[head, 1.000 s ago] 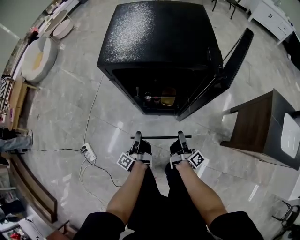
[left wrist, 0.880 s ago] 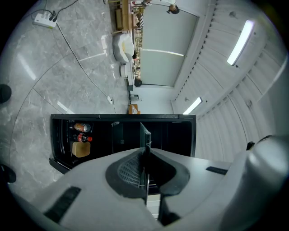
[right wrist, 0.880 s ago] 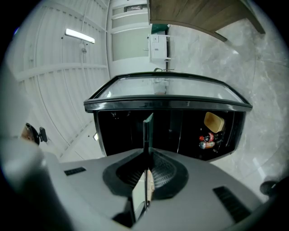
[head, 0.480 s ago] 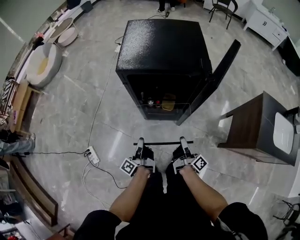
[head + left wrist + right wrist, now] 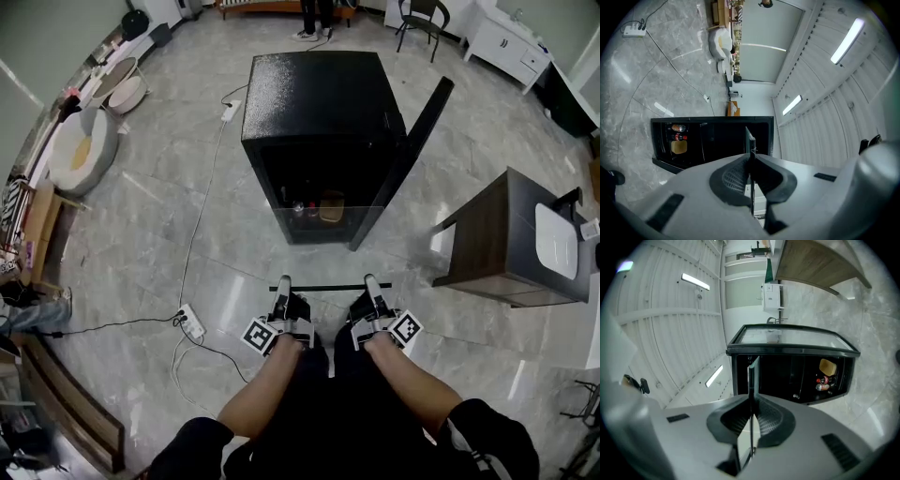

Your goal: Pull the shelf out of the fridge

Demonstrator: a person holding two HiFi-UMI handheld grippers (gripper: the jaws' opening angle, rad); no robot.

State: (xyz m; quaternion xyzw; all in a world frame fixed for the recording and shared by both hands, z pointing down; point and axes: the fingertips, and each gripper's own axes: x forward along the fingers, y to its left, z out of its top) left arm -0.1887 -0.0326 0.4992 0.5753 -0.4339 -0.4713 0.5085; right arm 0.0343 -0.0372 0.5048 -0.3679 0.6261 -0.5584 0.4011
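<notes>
The shelf [image 5: 330, 287] is a clear glass pane with a thin black front strip, hard to see except for that strip and its faint edges. It hangs level above the floor, fully out of the fridge [image 5: 319, 103] and just in front of its open mouth. The left gripper [image 5: 283, 284] and the right gripper [image 5: 371, 283] each pinch the strip, one near each end, jaws pressed onto the glass. The fridge's door [image 5: 417, 141] stands open. At the bottom of the fridge sit a yellow tub [image 5: 331, 207] and small cans [image 5: 302, 210].
</notes>
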